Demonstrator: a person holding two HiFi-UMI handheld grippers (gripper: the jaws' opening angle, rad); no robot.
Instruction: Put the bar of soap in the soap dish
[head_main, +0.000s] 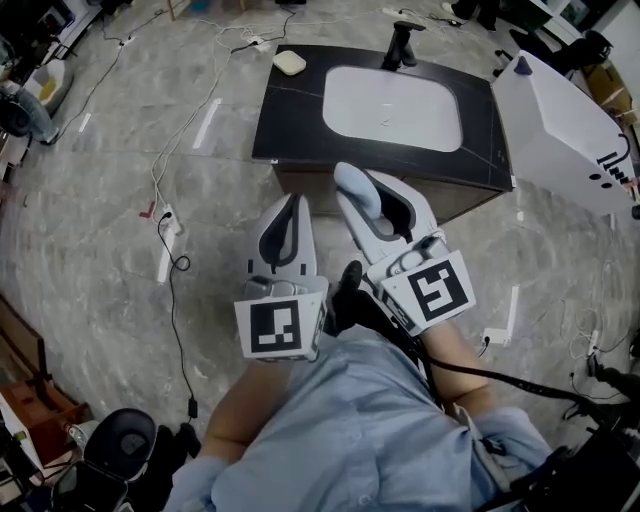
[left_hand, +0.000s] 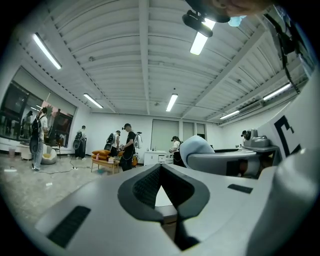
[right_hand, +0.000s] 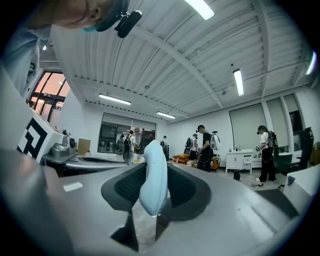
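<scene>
Both tools are up and level in front of the person's light blue shirt (head_main: 350, 430), side by side. The right tongs (head_main: 372, 197) are pinching the pale blue oval bar of soap (head_main: 357, 188). The right gripper view shows it clearly: the soap (right_hand: 154, 176) stands on edge between the dark pads, with its rounded top poking out past the tips of the right tongs (right_hand: 152, 172). The left tongs (head_main: 291, 204) are pressed together with nothing in them, and in the left gripper view the left tongs (left_hand: 161, 169) meet at a point. Ahead stands the dark rectangular table (head_main: 292, 120) with its white sunken basin (head_main: 392, 107) and black tap (head_main: 402, 45). The cream rounded soap dish (head_main: 290, 62) sits on the table's far left corner. So the soap is in the air at the table's near edge, well apart from that dish. Grey marbled floor (head_main: 90, 220) lies all around, with white cables trailing across it.
</scene>
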